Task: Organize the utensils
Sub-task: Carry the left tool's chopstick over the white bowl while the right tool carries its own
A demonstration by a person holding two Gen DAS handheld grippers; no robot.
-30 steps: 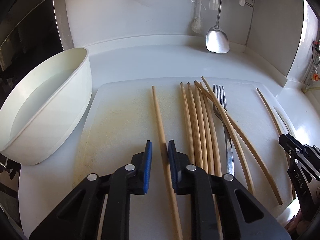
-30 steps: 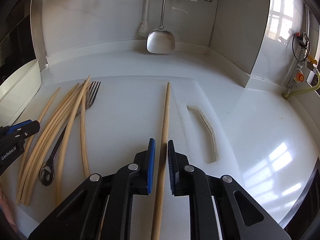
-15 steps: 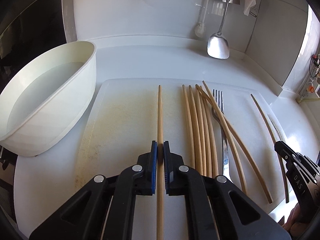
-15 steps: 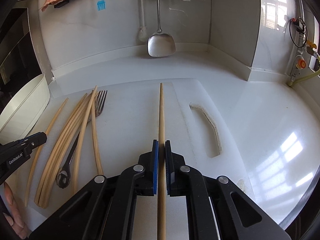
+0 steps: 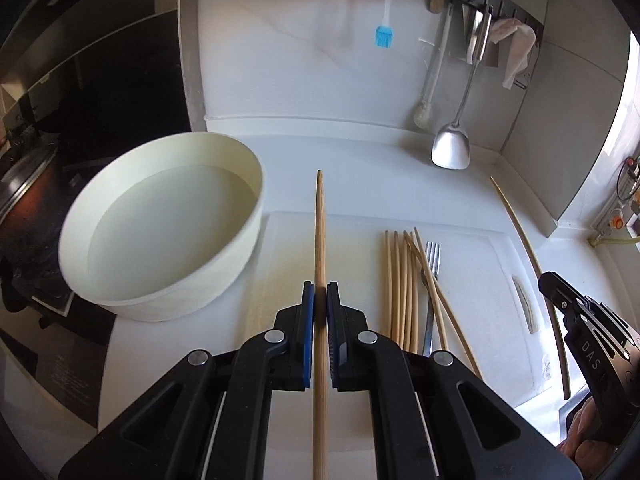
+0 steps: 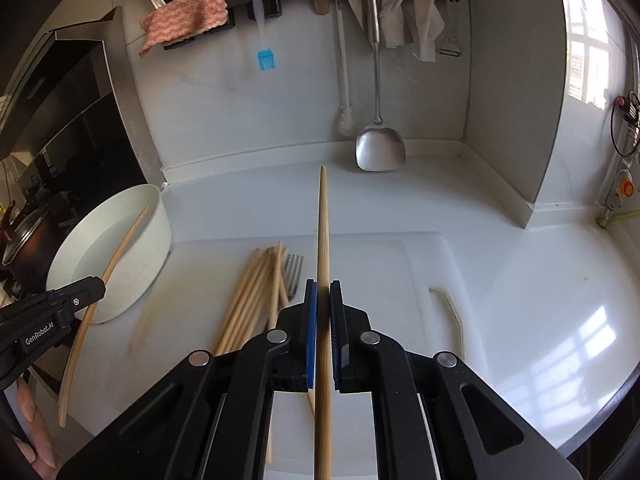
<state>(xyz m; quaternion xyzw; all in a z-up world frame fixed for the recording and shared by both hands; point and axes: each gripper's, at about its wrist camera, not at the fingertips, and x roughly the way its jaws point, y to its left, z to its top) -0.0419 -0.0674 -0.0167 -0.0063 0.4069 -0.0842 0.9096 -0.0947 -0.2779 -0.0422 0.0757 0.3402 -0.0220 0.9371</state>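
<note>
My left gripper (image 5: 320,300) is shut on a wooden chopstick (image 5: 320,232), held in the air and pointing forward beside the white bowl (image 5: 168,300). In the right wrist view, my right gripper (image 6: 323,300) is shut on another chopstick (image 6: 322,224), raised above the white cutting board (image 6: 380,280). A bundle of several chopsticks (image 5: 402,288) and a steel fork (image 5: 431,280) lie on the board (image 5: 480,280) between the two grippers. Each view shows the other gripper at its edge: the right gripper (image 5: 546,280) and the left gripper (image 6: 98,286), each with its chopstick.
The bowl (image 6: 156,232) holds water and stands left of the board. A steel spatula (image 6: 380,152), a blue brush (image 6: 266,60) and cloths hang on the back wall rail. A dark pot (image 5: 24,200) sits far left. The counter's front edge curves at the right.
Both grippers closed on their chopsticks and then rose, lifting them off the board. The views now take in more of the wall and rail.
</note>
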